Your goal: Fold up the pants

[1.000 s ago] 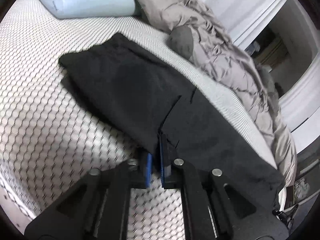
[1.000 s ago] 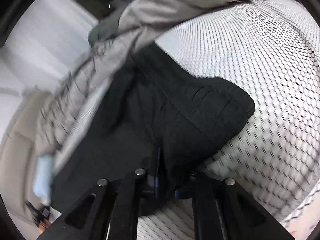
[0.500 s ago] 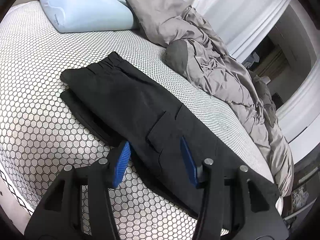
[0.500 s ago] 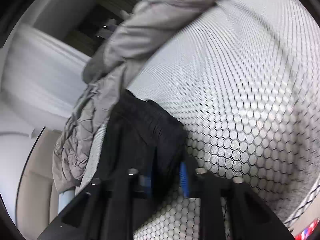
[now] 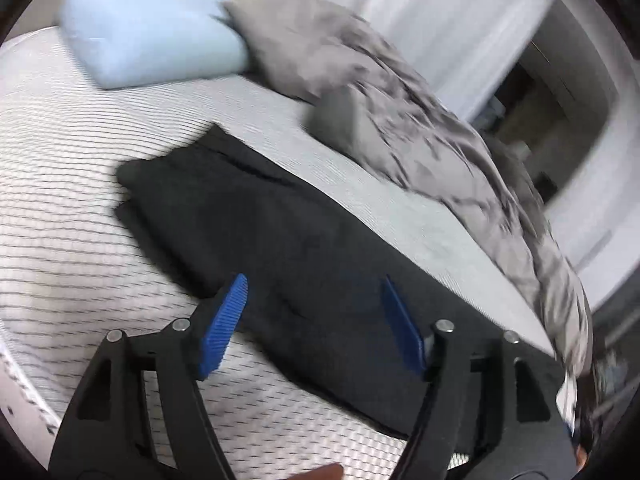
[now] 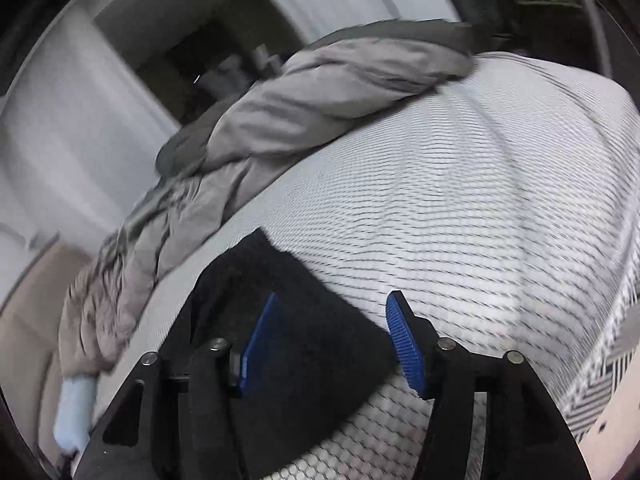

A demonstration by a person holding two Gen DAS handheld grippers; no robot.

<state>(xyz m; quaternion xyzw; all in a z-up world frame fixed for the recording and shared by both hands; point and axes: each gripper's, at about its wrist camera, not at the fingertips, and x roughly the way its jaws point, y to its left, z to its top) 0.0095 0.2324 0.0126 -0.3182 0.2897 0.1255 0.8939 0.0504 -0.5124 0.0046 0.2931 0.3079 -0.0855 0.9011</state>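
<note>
Black pants (image 5: pixel 280 232) lie folded lengthwise on the white hexagon-patterned mattress (image 5: pixel 60 208), running from upper left to lower right in the left wrist view. My left gripper (image 5: pixel 314 320) is open and empty, its blue pads spread just above the pants' near edge. In the right wrist view one end of the pants (image 6: pixel 304 328) lies flat on the mattress (image 6: pixel 480 220). My right gripper (image 6: pixel 332 336) is open and empty, hovering over that end. Both views are motion-blurred.
A light blue pillow (image 5: pixel 152 32) lies at the head of the bed. A rumpled grey duvet (image 5: pixel 420 120) runs along the far side of the pants; it also shows in the right wrist view (image 6: pixel 280 128). White curtains (image 5: pixel 440 8) hang beyond.
Both grippers have opened and let go of the pants. The pants now lie flat on the mattress. Both grippers have pulled back a little from the fabric.
</note>
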